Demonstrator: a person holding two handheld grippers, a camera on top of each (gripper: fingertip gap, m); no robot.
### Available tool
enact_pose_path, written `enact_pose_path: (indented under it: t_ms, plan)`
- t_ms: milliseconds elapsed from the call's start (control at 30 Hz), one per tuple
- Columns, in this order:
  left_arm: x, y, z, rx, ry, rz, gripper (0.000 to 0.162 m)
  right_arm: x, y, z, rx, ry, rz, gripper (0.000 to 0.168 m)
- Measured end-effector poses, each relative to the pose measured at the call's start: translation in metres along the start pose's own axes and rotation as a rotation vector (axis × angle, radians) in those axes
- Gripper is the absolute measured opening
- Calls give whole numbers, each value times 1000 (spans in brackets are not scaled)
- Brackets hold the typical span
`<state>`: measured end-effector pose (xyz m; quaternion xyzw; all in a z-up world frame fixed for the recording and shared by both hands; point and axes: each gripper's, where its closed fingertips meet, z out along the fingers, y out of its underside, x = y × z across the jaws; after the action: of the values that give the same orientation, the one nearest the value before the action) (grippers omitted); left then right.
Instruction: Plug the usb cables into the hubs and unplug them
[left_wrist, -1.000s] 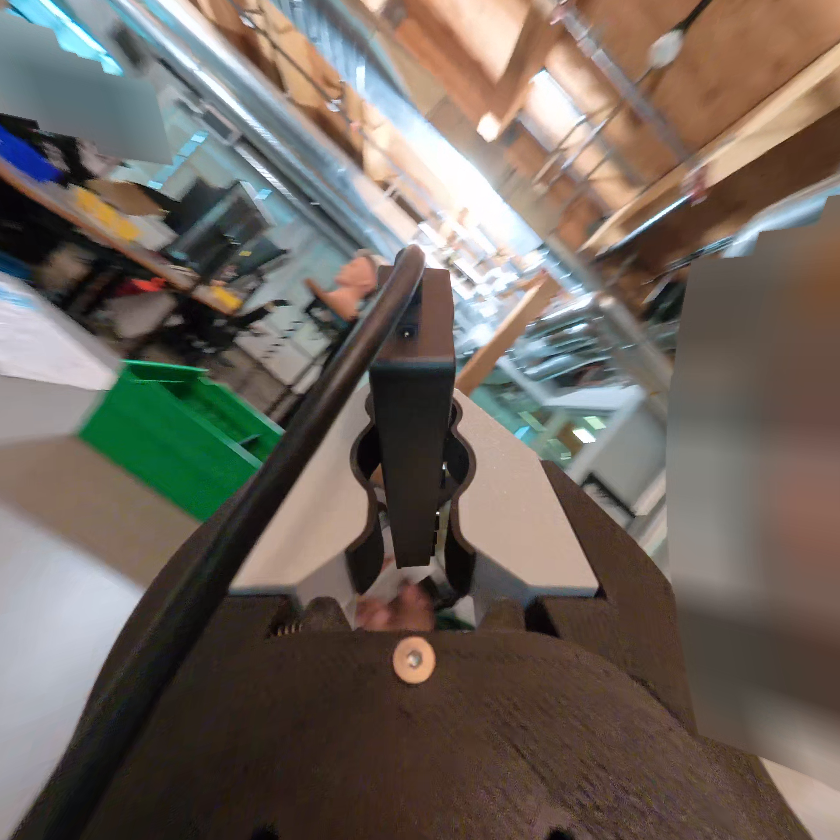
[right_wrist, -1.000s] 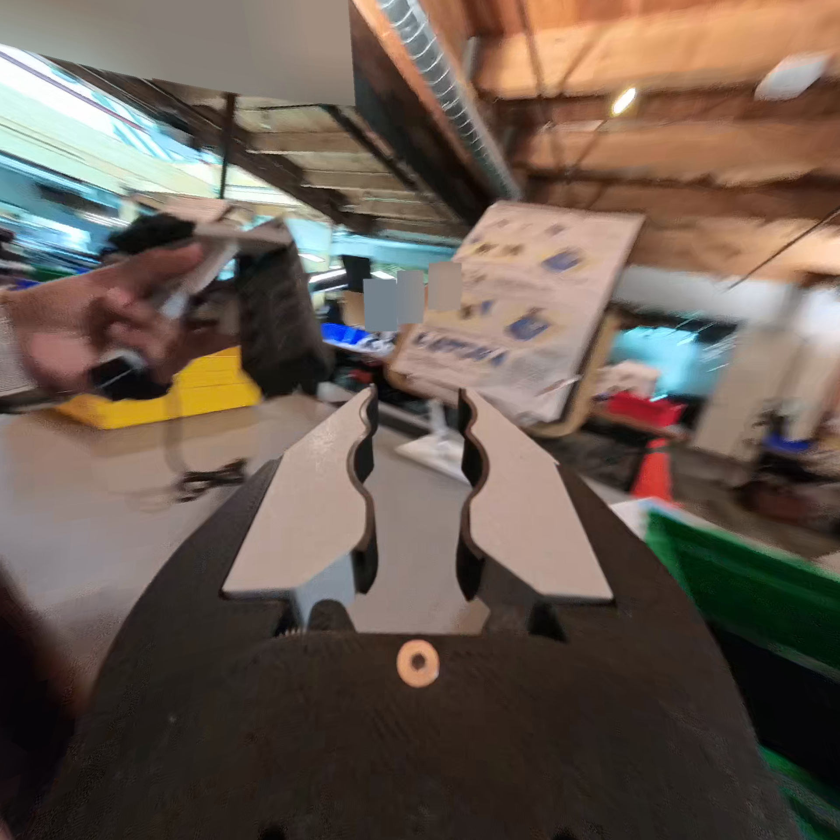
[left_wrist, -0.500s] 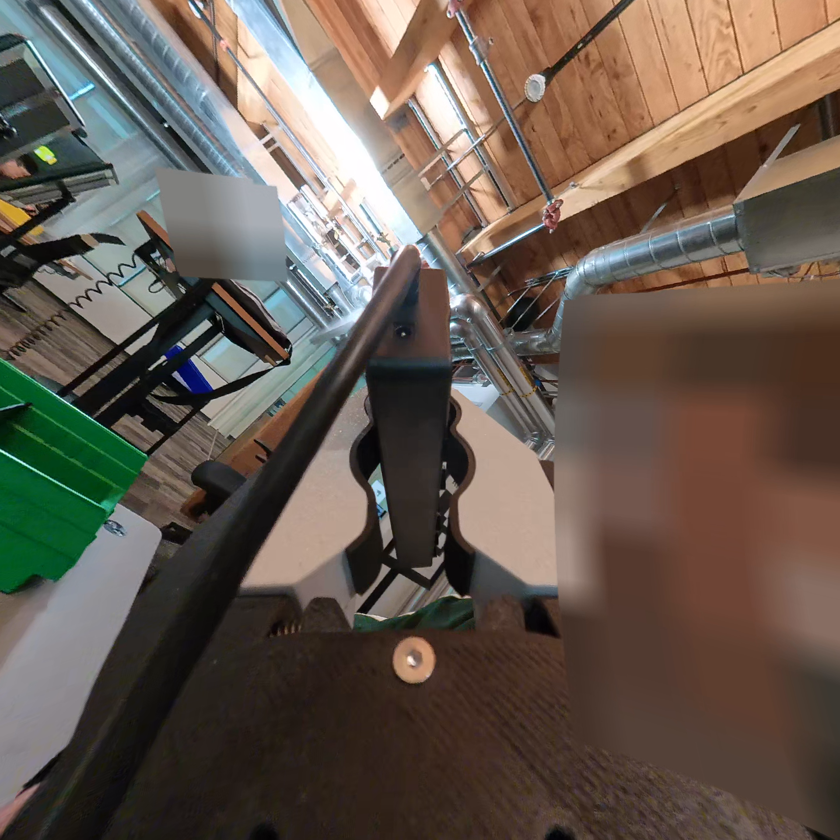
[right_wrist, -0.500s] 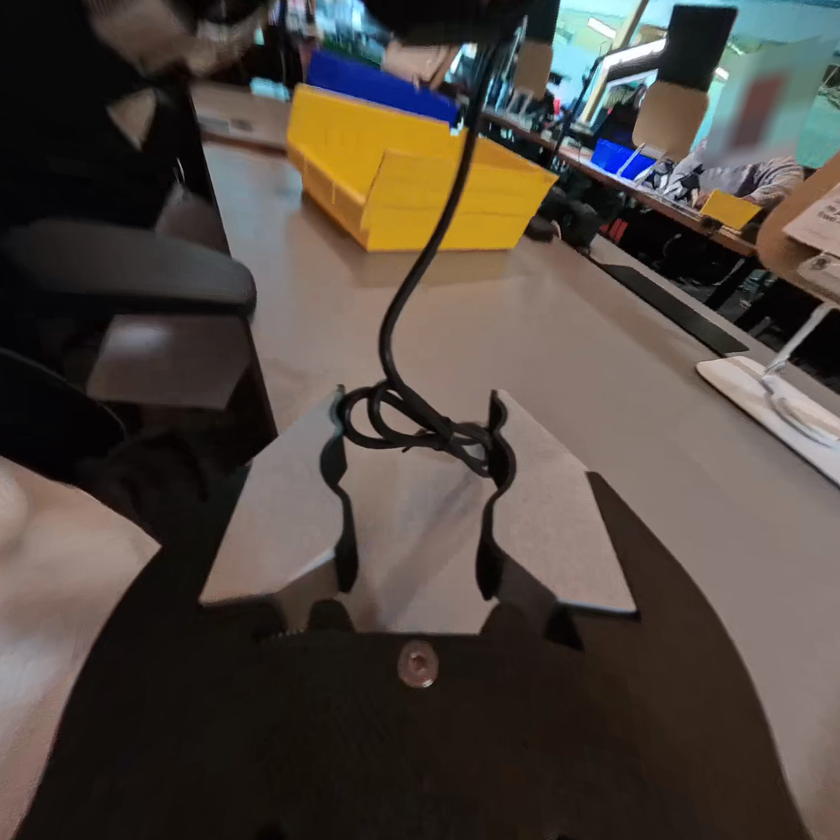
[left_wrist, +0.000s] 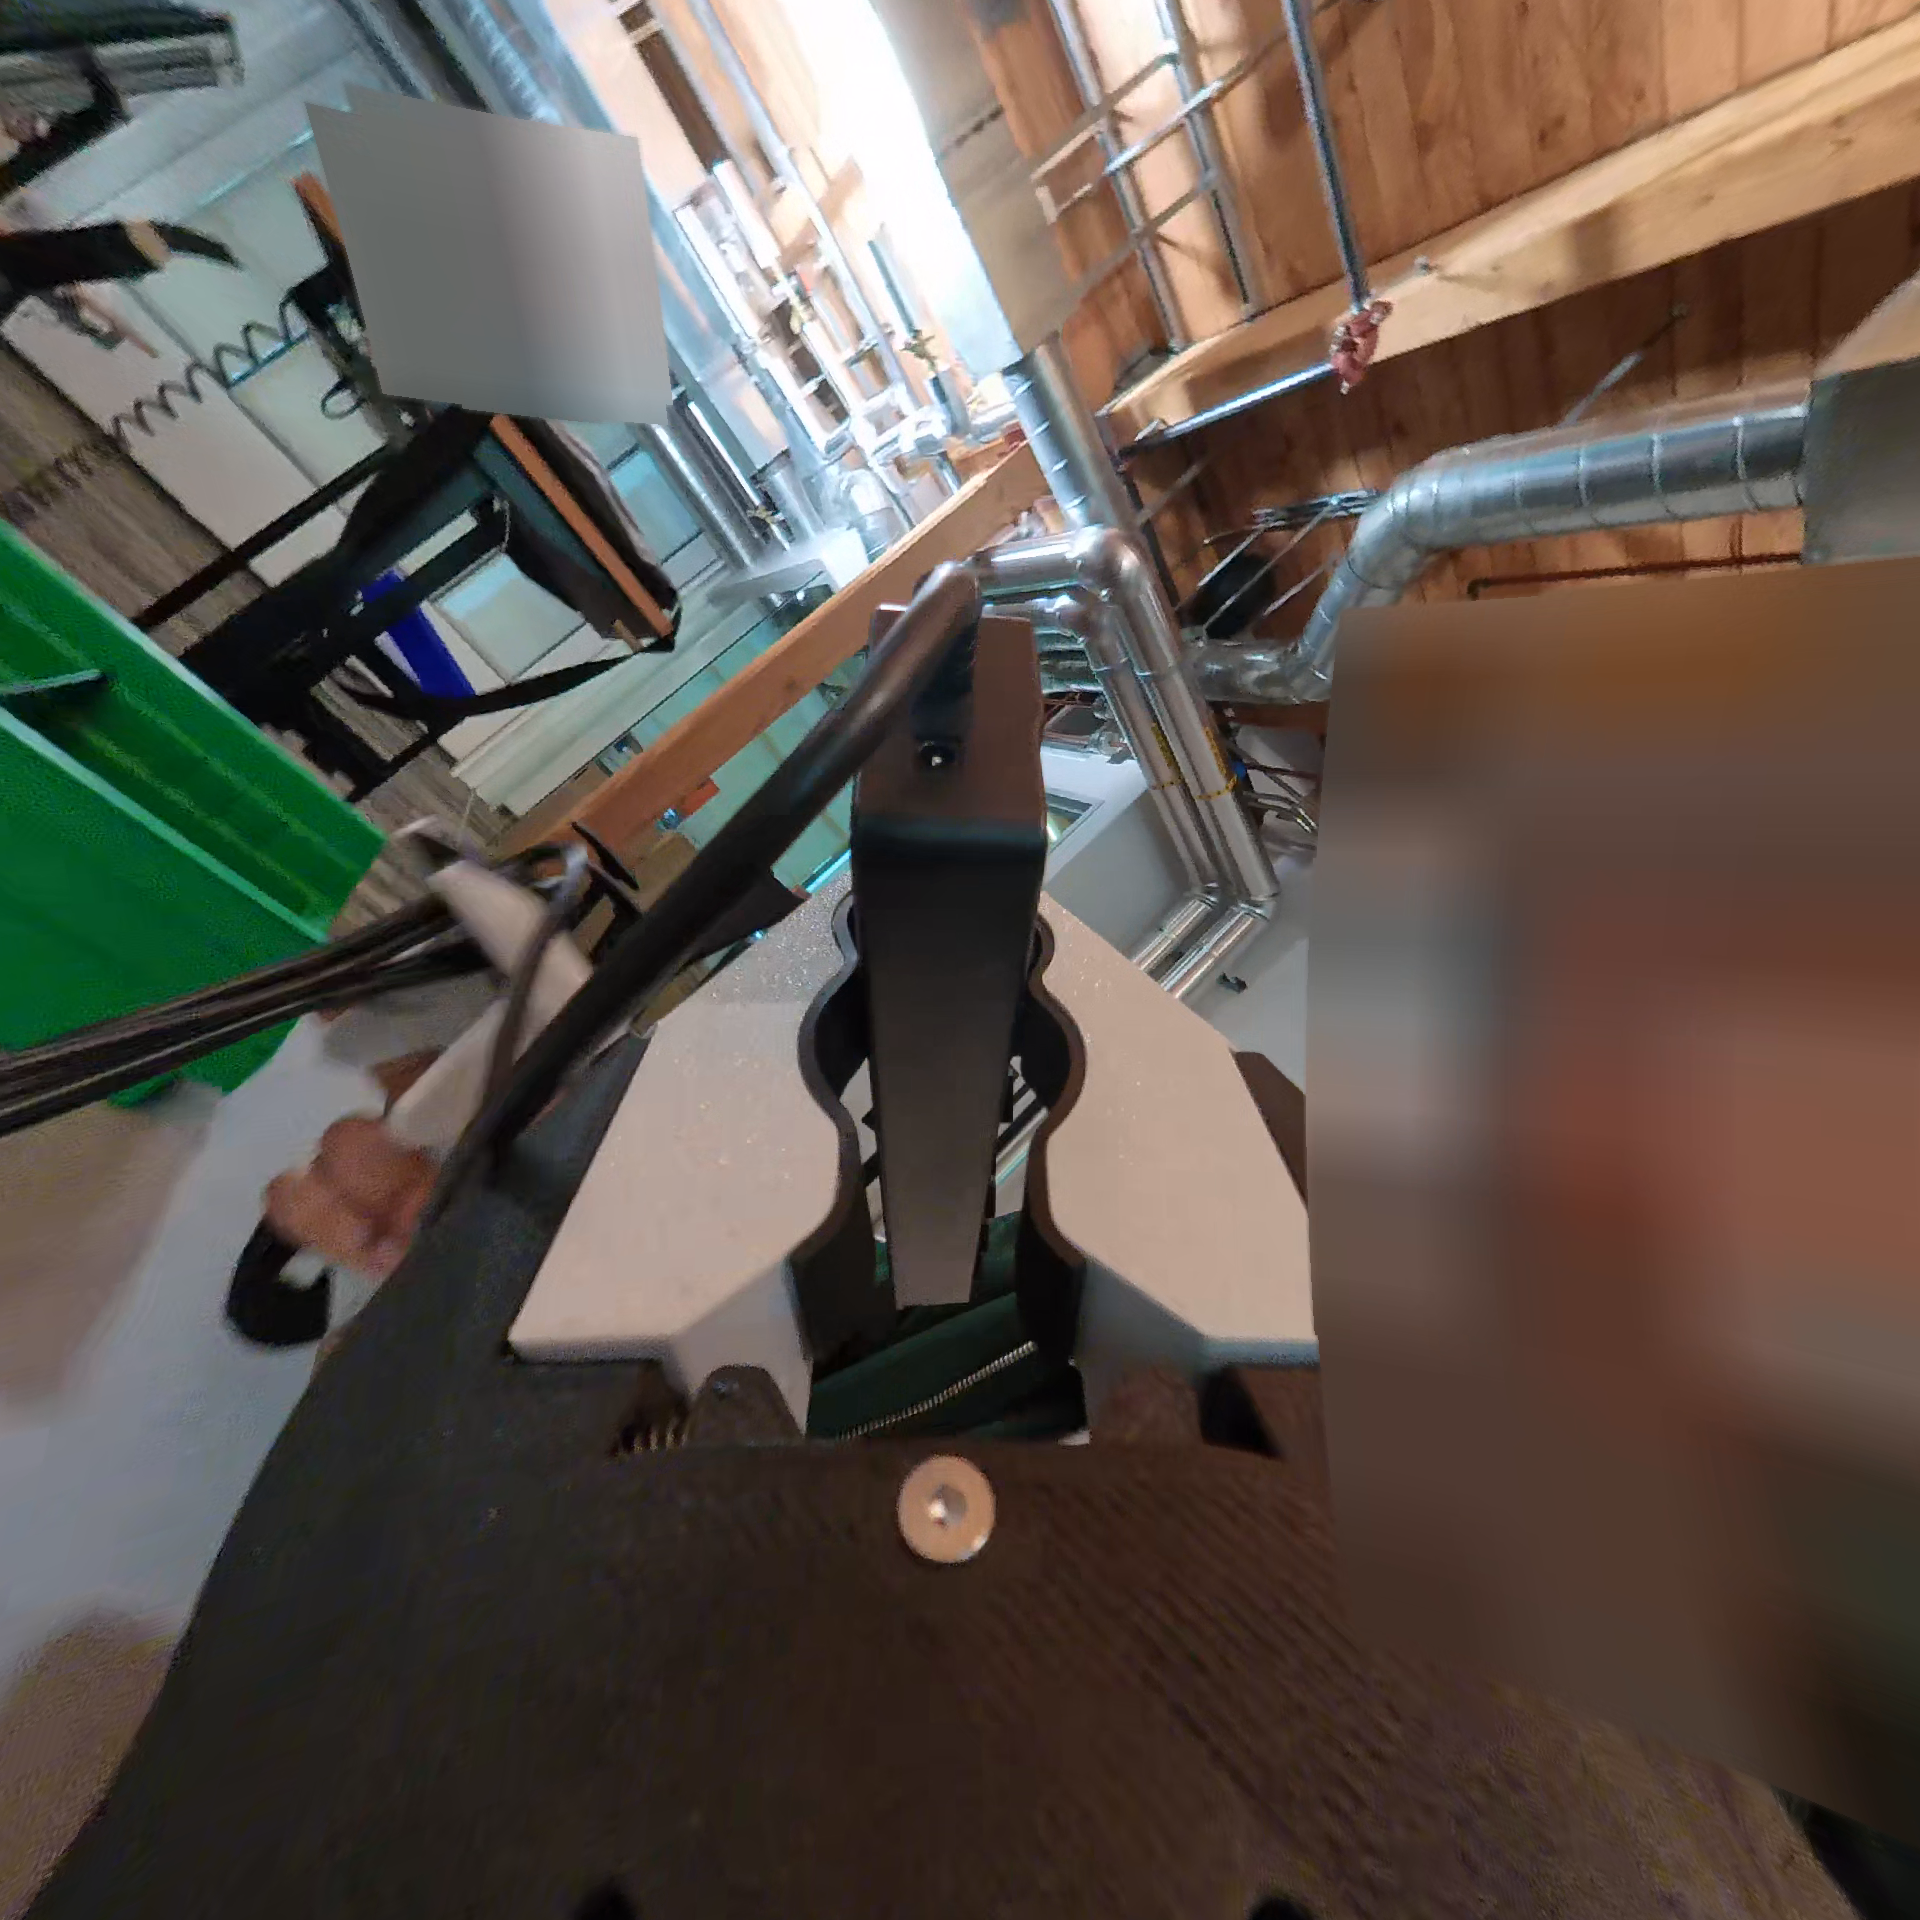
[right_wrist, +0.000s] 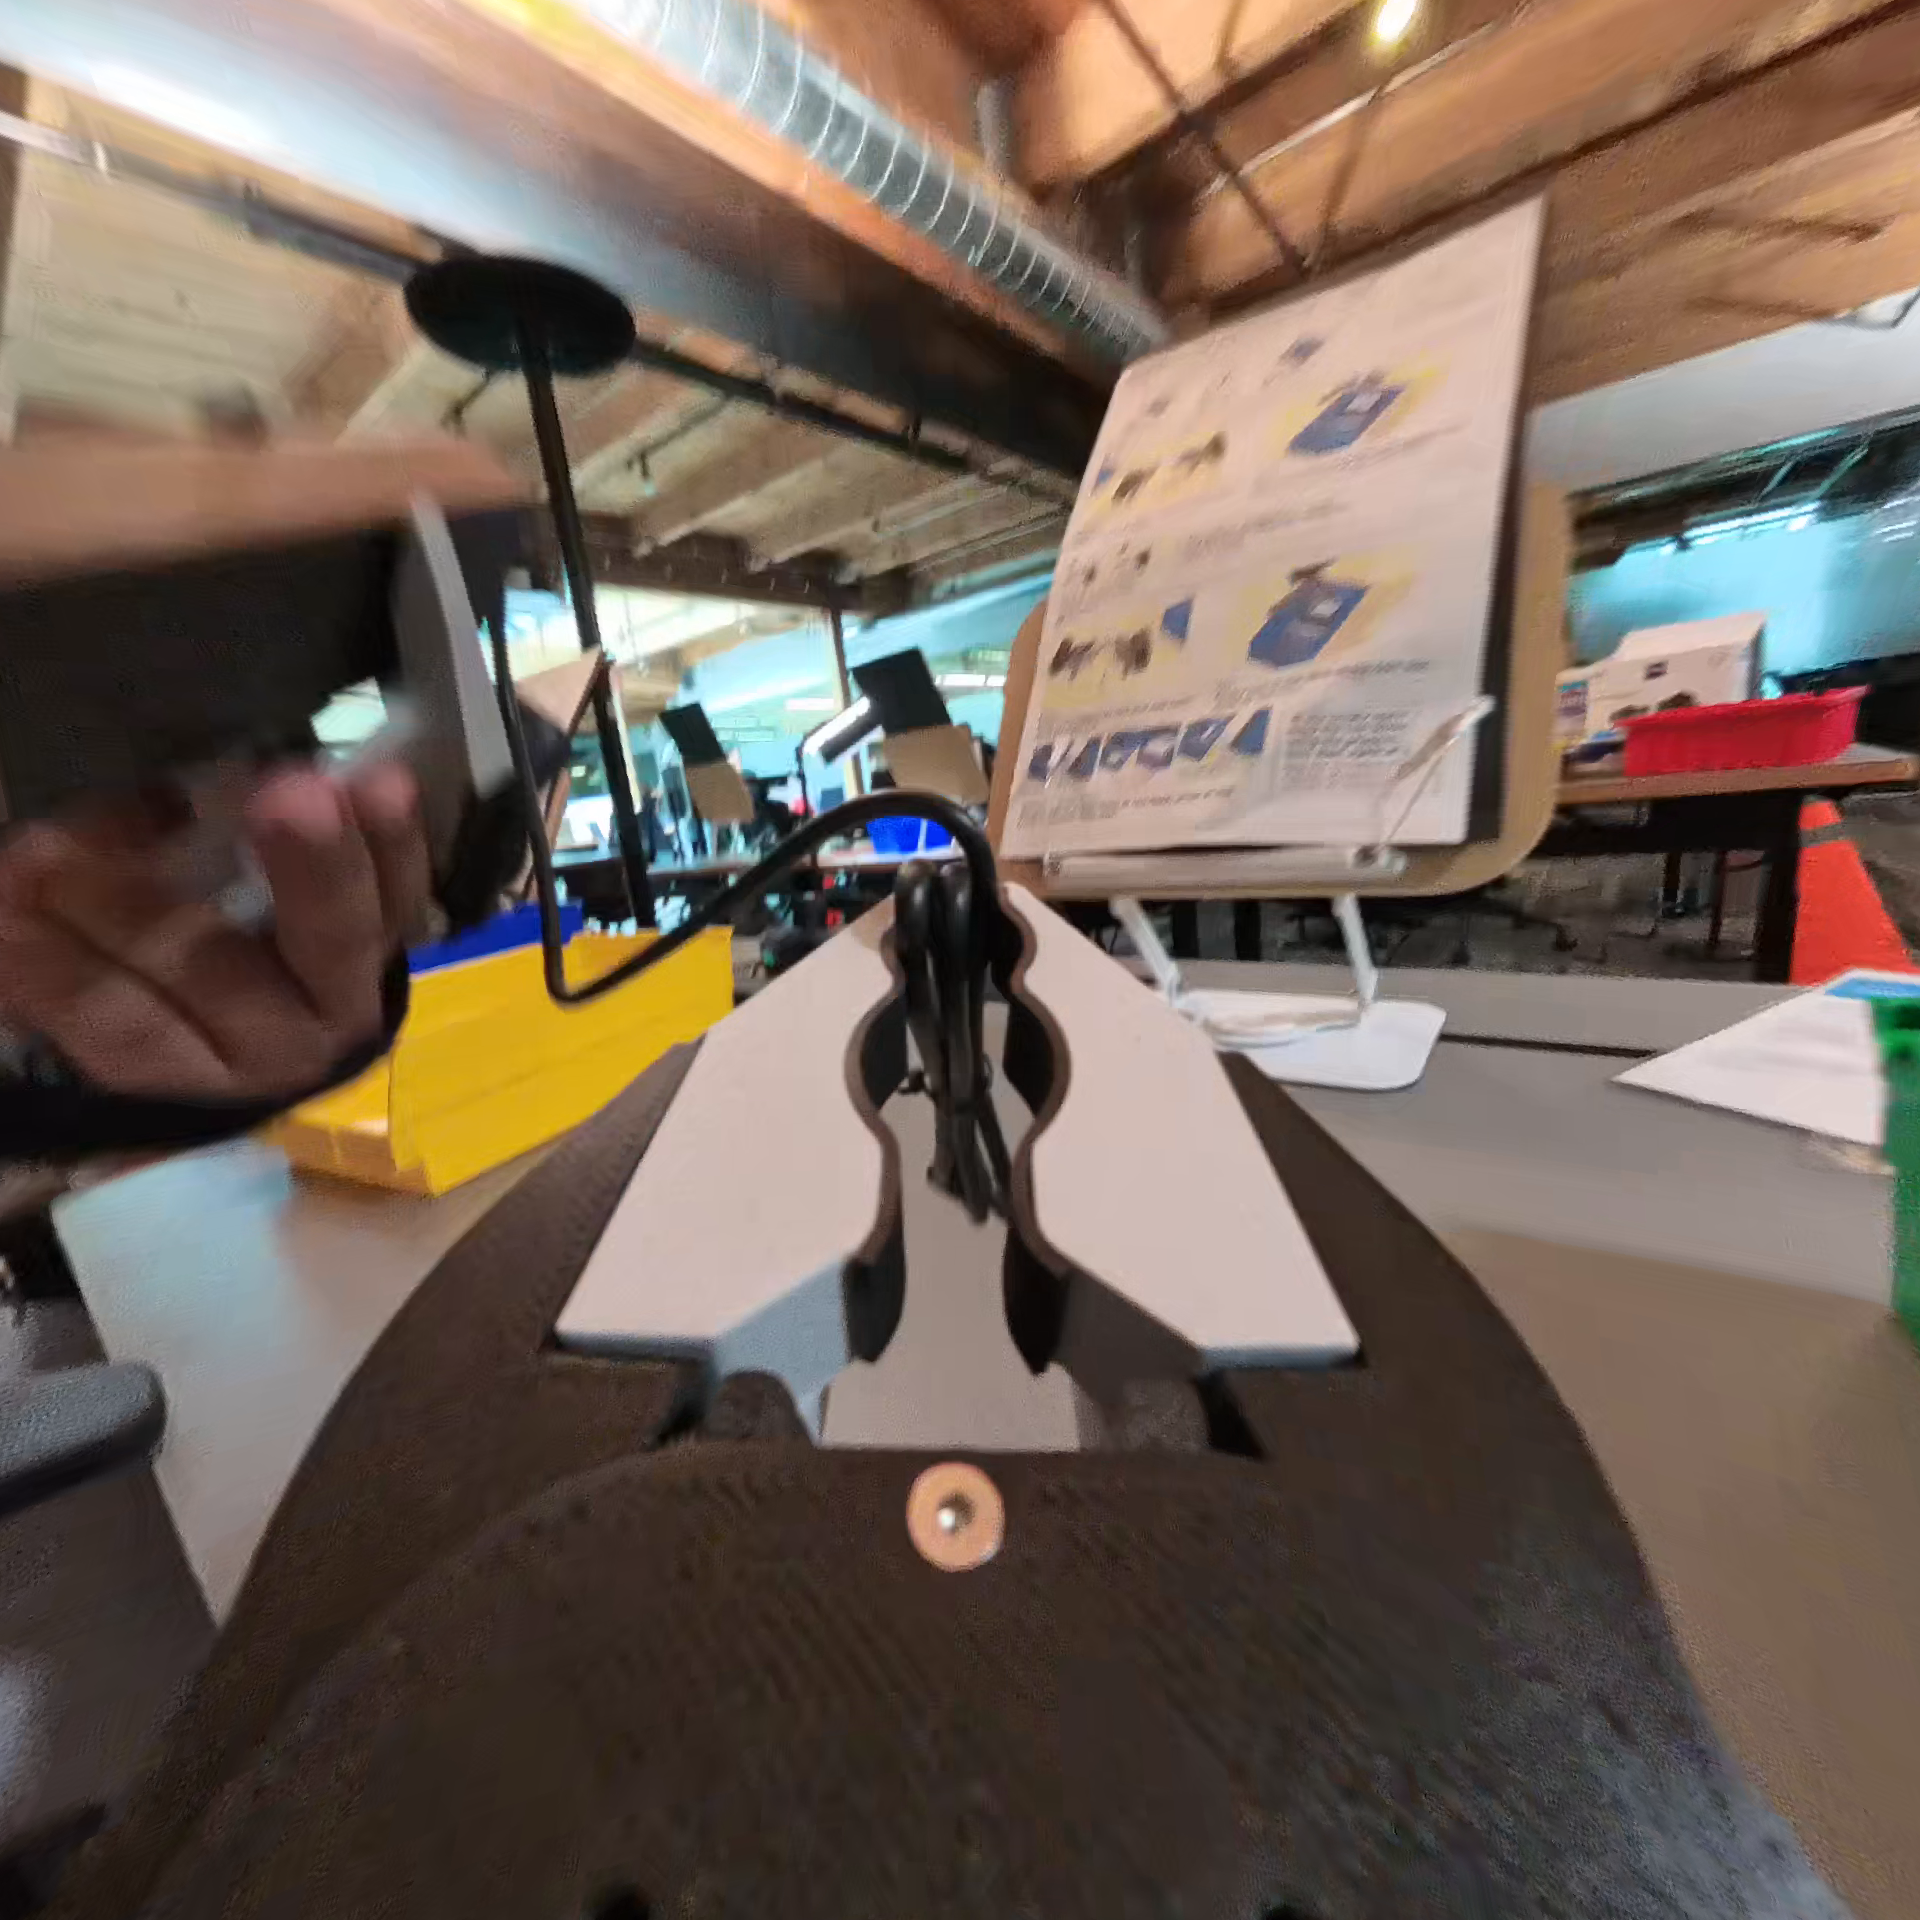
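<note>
Hub count is one: a slim black hub (left_wrist: 940, 997) pinched upright by the left gripper (left_wrist: 940, 1039). Right gripper (right_wrist: 951, 1039) squeezes what looks like one bundled black cable (right_wrist: 951, 1049) above the table (right_wrist: 1558, 1153).

Left gripper (left_wrist: 940, 997) points steeply upward toward the ceiling, fingers (left_wrist: 717, 1132) closed against a black hub (left_wrist: 940, 935) that stands upright between them, hub's cable (left_wrist: 727, 831) running off its far end down to the left. Right gripper (right_wrist: 951, 1039) is held roughly level over the table, fingers (right_wrist: 1164, 1153) pinched on a coiled black cable bundle (right_wrist: 951, 1029) near the tips. In the right wrist view, the person's left hand (right_wrist: 197, 925) shows blurred at left, wrapped around the other gripper's handle.
</note>
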<state>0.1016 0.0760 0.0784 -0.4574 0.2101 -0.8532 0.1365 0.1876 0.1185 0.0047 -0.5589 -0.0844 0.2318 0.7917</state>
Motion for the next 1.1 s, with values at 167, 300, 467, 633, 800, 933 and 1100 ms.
enact_pose_path:
  t_ms: [167,300,467,633,800,933,1100]
  plan:
    - [-66,24,-11,-36,-105,-131,23,-19,-20,-10,29,-86,-75,10]
    - [-103,33,-24,-41,-240,-14,23,-28,5,-6,-153,-138,-124,9]
    - [-121,29,-41,-98,-403,278,23,-25,36,-5,-364,-204,172,9]
    - [-132,45,-40,-189,-451,347,23,-25,48,-4,-373,-218,373,9]
    - [-132,40,-44,-145,-414,289,23,-32,63,-5,-439,-225,280,11]
    - [-130,36,-47,-123,-407,289,23,-37,77,-6,-490,-217,275,13]
    - [-125,35,-47,-112,-361,264,22,-42,78,-9,-524,-283,366,12]
